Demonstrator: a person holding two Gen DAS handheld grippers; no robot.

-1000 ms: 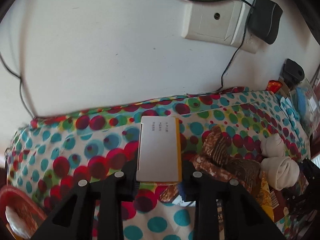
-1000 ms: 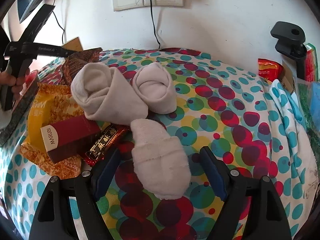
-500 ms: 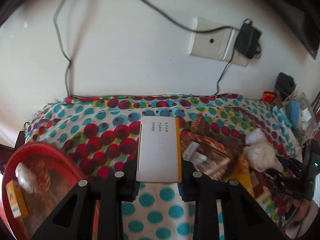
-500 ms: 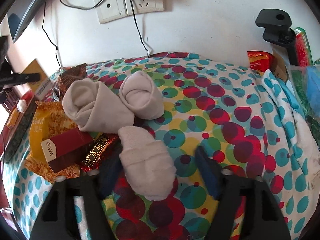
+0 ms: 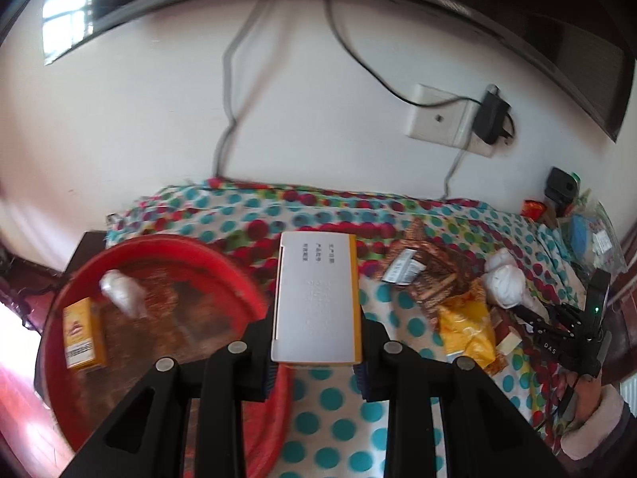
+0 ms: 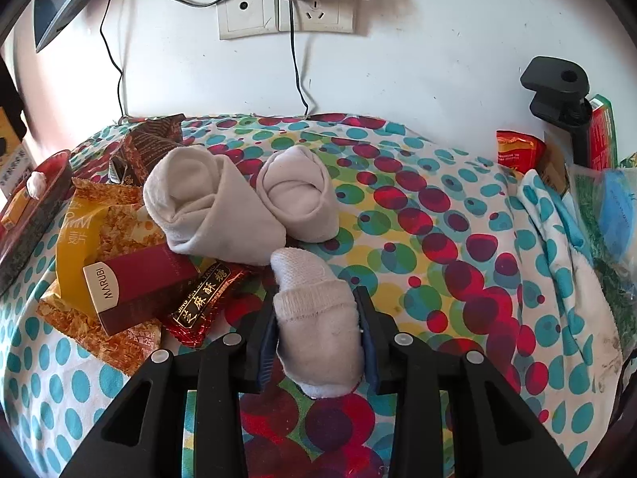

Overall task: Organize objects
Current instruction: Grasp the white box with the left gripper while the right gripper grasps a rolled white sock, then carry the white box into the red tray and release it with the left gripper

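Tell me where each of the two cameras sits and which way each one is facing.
Left wrist: on the left gripper, looking down along its fingers at the white and yellow box they hold, the red basin and the wall; the person's other hand shows at right.
Right wrist: on the right gripper, looking down at the rolled sock its fingers have just closed on; only the fingers show.
Shared: the dotted cloth, the red basin, the snack packets, the wall sockets.
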